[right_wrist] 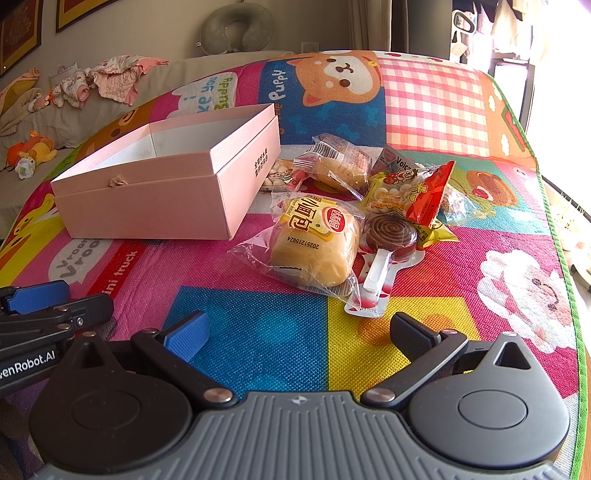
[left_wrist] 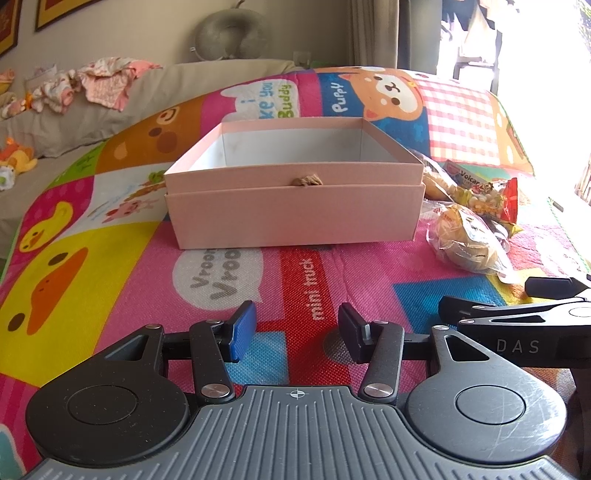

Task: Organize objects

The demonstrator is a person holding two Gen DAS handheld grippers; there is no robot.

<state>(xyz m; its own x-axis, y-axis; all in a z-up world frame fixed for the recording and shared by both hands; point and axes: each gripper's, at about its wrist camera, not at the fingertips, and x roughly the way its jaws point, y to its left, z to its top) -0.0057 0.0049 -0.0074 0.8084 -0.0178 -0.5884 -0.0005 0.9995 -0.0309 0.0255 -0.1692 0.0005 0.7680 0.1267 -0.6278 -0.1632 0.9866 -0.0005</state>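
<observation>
Colourful cartoon play mat (right_wrist: 436,110) covers foreground surface; grey-beige sofa (left_wrist: 92,110) behind it, strewn with pink clothes (left_wrist: 103,81) and small plush toy (right_wrist: 35,149); grey neck pillow (right_wrist: 236,27) against pale wall; framed pictures (right_wrist: 20,33) upper left; curtain, bright overexposed window (left_wrist: 535,44) right

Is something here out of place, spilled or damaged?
Nothing is spilled or damaged. The snack packets lie in a loose pile on the mat beside the pink box, whose visible interior holds nothing.
</observation>
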